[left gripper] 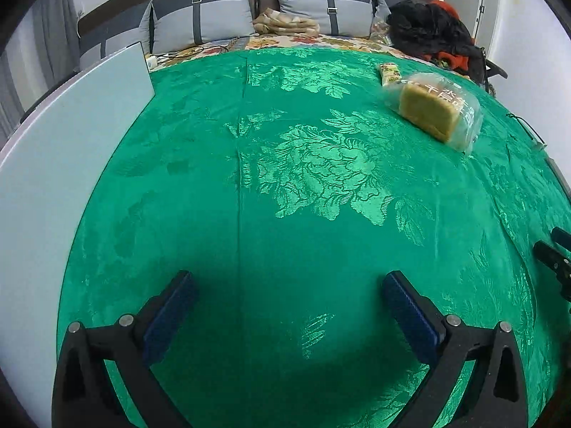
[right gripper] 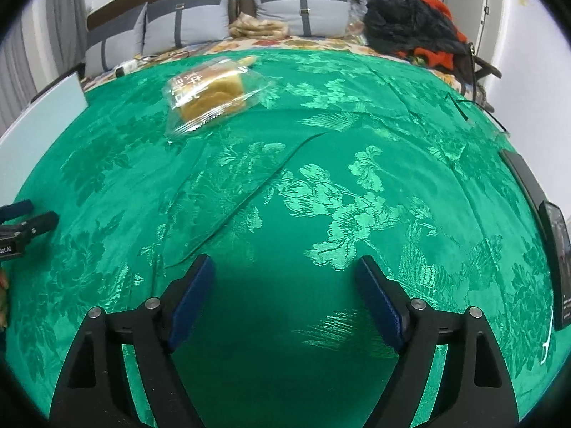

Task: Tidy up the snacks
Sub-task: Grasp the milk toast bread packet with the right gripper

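We are looking at a bed spread with a green floral cloth (left gripper: 285,178). A clear-wrapped cake slice (left gripper: 433,110) is lying on it, with a small yellow snack packet (left gripper: 389,72) just behind the slice. A pale blue board (left gripper: 71,142) is lying well left of the slice.

Green floral cloth (left gripper: 285,178) covers the surface. Pale blue board (left gripper: 71,142) lies at nine o'clock. Grey cushions (left gripper: 200,21) line twelve o'clock; dark clothing heap (left gripper: 428,28) at one o'clock. Black phone (right gripper: 556,260) at three o'clock.
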The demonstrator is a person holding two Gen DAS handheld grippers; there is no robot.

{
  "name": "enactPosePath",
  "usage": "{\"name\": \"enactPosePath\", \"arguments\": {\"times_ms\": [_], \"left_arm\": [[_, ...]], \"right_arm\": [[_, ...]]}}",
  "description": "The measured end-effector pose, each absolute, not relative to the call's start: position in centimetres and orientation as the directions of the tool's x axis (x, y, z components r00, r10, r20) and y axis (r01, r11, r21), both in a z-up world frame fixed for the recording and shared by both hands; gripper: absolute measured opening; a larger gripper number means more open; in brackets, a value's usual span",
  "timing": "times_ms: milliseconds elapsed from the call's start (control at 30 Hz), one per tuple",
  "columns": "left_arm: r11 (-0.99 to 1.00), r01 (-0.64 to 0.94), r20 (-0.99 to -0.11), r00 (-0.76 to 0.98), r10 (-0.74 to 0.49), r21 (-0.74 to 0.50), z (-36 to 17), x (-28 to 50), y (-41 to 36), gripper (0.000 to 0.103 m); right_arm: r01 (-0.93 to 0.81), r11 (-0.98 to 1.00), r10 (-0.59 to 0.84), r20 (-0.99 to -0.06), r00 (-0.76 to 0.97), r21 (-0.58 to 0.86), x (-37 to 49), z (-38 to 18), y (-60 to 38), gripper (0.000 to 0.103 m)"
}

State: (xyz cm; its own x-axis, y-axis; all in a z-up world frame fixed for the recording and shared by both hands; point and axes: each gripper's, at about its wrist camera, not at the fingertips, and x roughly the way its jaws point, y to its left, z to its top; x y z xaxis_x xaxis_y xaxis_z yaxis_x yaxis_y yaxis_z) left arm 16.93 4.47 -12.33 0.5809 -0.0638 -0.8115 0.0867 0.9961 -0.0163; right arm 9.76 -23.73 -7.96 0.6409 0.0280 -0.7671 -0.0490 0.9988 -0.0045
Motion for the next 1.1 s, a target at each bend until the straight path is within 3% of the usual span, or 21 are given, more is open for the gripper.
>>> {"name": "enactPosePath", "arguments": {"times_ms": [367,500,633,733,967,1100], "left_arm": [[0.996,0.086,-0.812,0.581,-0.065,-0.018,-12.3,17.0,4.6,0.103],[0.996,0.086,-0.812,0.581,-0.064,-0.017,-12.3,17.0,4.6,0.103],[0.996,0.086,-0.812,0.581,-0.064,-0.017,-12.3,17.0,4.6,0.103],[0.996,0.086,-0.812,0.581,-0.065,-0.017,-12.3,17.0,4.6,0.103],[0.996,0.086,-0.812,0.58,-0.064,-0.017,-12.3,16.9,4.6,0.103],[0.996,0.086,-0.812,0.581,-0.065,-0.018,-12.2,16.9,4.6,0.103]], "right_arm": [[-0.055,0.998,0.035,-0.776,0.63,0.001,10.0,-8.1,-23.8,0.091],[-0.174,0.984,0.118,-0.833,0.541,0.027,12.7,-6.8,-22.9,0.087],[-0.279,0.96,0.207,-0.718,0.665,0.019,16.5,-1.0,-21.0,0.089],[-0.351,0.936,0.218,-0.722,0.657,-0.037,21.2,0.8,-18.5,0.089],[-0.455,0.871,0.052,-0.888,0.457,-0.183,30.2,-5.8,-13.6,0.089],[-0.353,0.935,0.185,-0.853,0.488,0.0,29.3,-5.9,-16.5,0.074]]}}
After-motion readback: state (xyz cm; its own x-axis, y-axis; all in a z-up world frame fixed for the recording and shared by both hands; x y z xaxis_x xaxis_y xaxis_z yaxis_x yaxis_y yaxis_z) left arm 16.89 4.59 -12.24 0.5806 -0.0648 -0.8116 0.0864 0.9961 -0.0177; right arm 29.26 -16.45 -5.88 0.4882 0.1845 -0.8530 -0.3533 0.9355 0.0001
